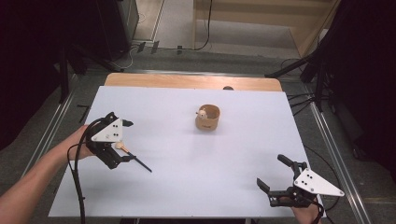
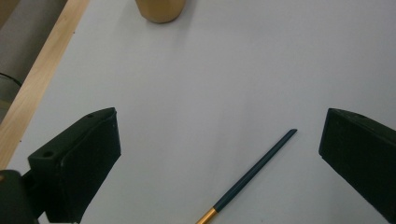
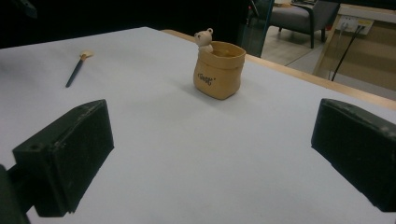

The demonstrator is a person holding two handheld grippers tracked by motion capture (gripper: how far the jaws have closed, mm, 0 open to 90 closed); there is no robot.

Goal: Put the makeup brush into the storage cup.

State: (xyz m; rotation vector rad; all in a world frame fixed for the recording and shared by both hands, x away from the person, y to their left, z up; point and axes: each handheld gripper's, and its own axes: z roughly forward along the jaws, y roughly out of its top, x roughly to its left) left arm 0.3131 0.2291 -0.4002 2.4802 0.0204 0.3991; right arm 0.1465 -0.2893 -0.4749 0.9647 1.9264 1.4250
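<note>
A tan bag-shaped pot [image 1: 208,119] with a small bear figure on its rim stands mid-table, a little toward the far side. A brush [image 1: 134,157] with a dark handle, gold ferrule and pale tip lies flat at the left. My left gripper [image 1: 127,141] hovers open over the brush's tip end, its jaws to either side and nothing held. In the left gripper view the brush handle [image 2: 254,175] lies between the wide jaws of the left gripper [image 2: 219,126]. My right gripper [image 1: 272,171] is open near the front right, facing the pot [image 3: 219,70] and the far brush [image 3: 77,67].
The table [image 1: 187,186] is covered in white, with a wooden strip [image 1: 187,81] showing along its far edge. Metal rails run down both sides. Dark stands and cables crowd the floor beyond the table.
</note>
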